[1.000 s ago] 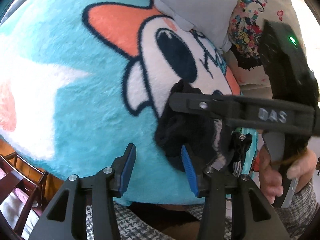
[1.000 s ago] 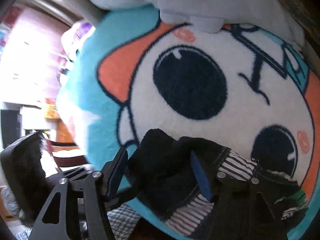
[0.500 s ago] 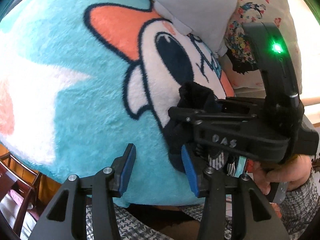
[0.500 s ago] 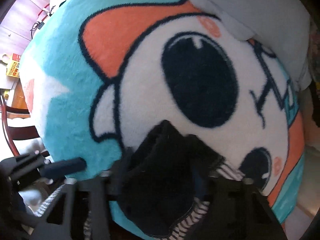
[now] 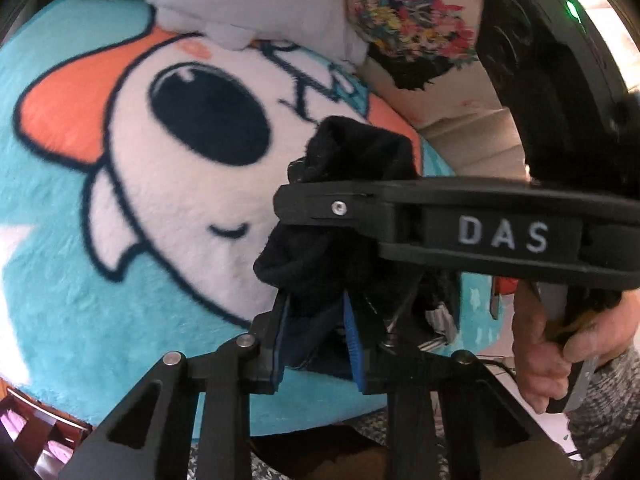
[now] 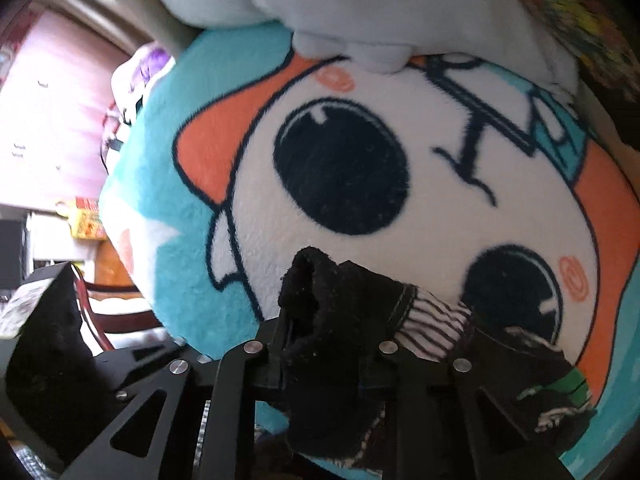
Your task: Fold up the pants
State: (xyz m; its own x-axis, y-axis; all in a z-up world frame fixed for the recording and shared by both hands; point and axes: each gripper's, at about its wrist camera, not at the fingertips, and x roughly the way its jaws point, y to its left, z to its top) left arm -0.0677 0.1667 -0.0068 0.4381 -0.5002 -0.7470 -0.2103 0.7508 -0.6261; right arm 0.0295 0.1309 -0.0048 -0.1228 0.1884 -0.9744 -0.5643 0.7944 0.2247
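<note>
The black pants (image 5: 352, 168) lie bunched on a turquoise cartoon-face blanket (image 5: 120, 280). My left gripper (image 5: 316, 340) is shut on a fold of the black cloth between its blue pads. My right gripper crosses the left wrist view from the right (image 5: 288, 204) and also clamps the cloth. In the right wrist view the right gripper (image 6: 324, 344) is shut on the bunched pants (image 6: 336, 300), whose striped lining (image 6: 432, 328) shows to the right.
A grey pillow (image 5: 248, 4) and a floral pillow (image 5: 404, 8) lie at the blanket's far edge. Dark wooden chairs (image 6: 116, 312) stand to the left, beyond the blanket's edge. A hand (image 5: 560, 340) holds the right gripper's handle.
My left gripper has moved right and closed on the pants; it was open and beside them before. The right gripper stays clamped on the bunched cloth and has lifted it a little.
</note>
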